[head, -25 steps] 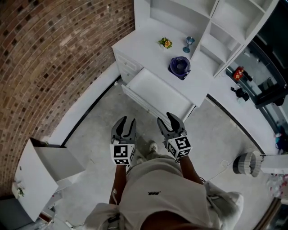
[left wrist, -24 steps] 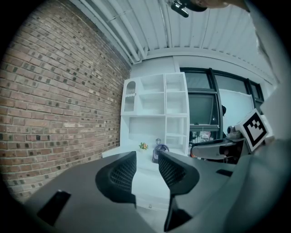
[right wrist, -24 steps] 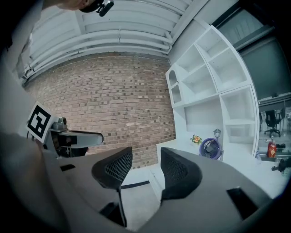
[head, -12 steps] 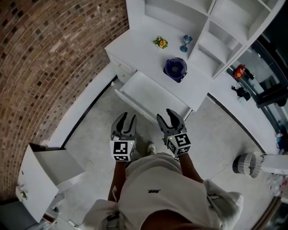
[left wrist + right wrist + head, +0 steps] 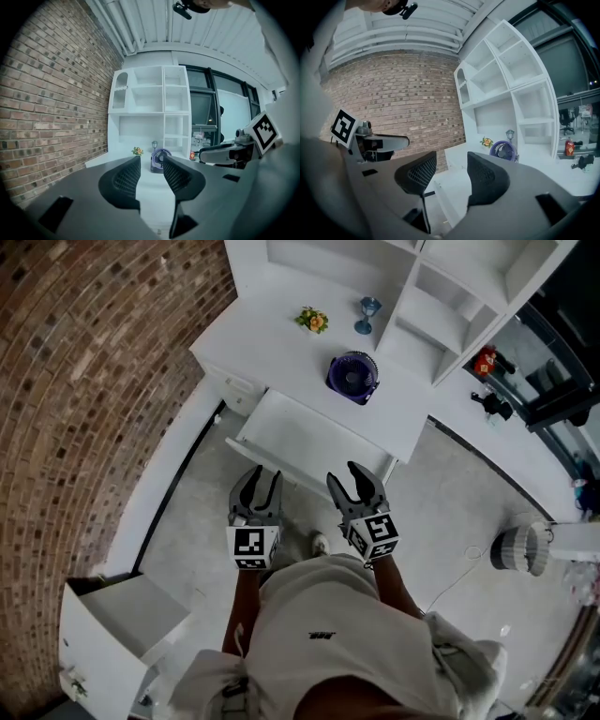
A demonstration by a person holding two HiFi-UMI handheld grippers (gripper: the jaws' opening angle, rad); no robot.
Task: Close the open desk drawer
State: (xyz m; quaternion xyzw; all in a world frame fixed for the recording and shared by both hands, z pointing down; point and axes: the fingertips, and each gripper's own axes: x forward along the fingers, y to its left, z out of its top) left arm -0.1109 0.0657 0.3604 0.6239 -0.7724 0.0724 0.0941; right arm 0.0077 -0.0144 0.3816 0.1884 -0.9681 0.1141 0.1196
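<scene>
The fingers of the left gripper were drawn in as far as they go, with nothing between the black ribbed pads. The fingers of the right gripper stood likewise, closed and empty.

In the head view, the left gripper and right gripper were side by side, near each other but apart, both pointing toward the desk. Each carried its marker cube at the rear, close to the person's light-coloured clothing.

The open white desk drawer lay directly ahead of both sets of jaws. It was pulled out from under the white desk top, and its interior showed bare. Both grippers' tips sat at the drawer's front panel. Whether either touched it could not be determined. In the right gripper view, the drawer's white interior showed beyond the gap between the jaws.

On the desk top, behind the drawer, stood a small round purple fan. Further back were a small yellow-and-green flower ornament and a small blue stemmed ornament, close to one another. A tall white open shelving unit rose over the desk's rear and right side.

A red-brown brick wall ran along the left. The floor was grey concrete. A separate white cabinet stood at the lower left, well apart from the desk.
</scene>
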